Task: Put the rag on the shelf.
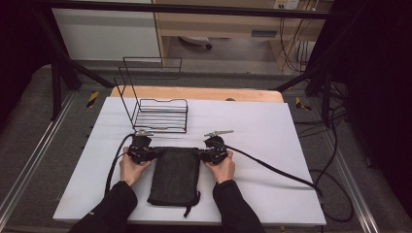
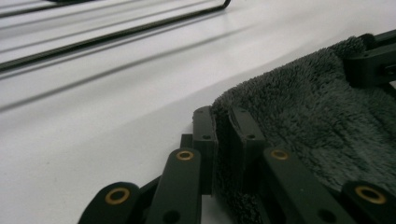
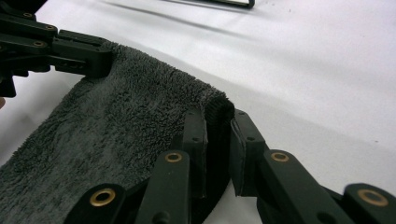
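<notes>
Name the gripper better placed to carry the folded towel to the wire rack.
Left, though narrowly. Both the left gripper and the right gripper pinch far corners of the dark towel, but the wire rack stands beyond the left gripper, nearer to it. Moving both together probably suits best.

No readable text, labels or nos. anywhere.

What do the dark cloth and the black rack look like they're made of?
The dark cloth looks like plush microfibre or terry: fuzzy, matte charcoal pile. The black rack seems to be thin metal wire with a dark coating, judging by its slender bent rods, though the coating type is unclear.
</notes>
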`<state>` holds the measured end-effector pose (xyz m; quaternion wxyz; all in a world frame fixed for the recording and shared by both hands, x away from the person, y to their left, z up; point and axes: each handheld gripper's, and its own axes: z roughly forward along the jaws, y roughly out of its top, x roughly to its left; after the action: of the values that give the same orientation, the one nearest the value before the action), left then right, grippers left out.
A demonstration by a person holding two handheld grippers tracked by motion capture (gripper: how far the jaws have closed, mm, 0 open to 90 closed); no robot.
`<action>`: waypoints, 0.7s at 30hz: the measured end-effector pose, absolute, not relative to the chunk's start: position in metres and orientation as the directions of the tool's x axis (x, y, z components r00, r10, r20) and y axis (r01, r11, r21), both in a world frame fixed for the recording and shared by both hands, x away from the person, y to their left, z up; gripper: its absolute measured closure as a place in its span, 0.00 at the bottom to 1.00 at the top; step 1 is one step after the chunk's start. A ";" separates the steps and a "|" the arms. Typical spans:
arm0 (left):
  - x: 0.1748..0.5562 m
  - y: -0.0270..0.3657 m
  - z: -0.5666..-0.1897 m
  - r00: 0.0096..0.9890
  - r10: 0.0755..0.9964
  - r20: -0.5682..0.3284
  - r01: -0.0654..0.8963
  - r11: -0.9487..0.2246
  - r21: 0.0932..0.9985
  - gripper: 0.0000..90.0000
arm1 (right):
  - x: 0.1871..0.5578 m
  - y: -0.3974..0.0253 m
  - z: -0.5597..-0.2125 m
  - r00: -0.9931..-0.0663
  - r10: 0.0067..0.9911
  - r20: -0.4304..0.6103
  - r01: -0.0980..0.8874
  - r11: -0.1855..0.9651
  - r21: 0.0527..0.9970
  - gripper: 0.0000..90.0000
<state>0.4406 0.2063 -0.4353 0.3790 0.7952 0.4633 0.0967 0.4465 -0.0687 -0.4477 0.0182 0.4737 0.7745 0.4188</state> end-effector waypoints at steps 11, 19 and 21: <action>0.422 0.212 -0.416 0.575 0.796 -0.189 0.601 -0.254 0.758 0.91 | 0.433 -0.072 -0.431 -0.596 0.718 0.360 0.654 0.173 0.736 0.88; 0.409 0.216 -0.404 0.589 0.790 -0.171 0.565 -0.251 0.786 0.91 | 0.422 -0.075 -0.418 -0.630 0.690 0.356 0.609 0.155 0.778 0.88; 0.406 0.216 -0.400 0.592 0.787 -0.175 0.558 -0.243 0.794 0.91 | 0.419 -0.075 -0.416 -0.639 0.684 0.352 0.596 0.152 0.788 0.88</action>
<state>0.4057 0.2158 -0.4000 0.4378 0.7773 0.4325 0.1309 0.4192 -0.0754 -0.4156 0.0443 0.4226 0.7575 0.4956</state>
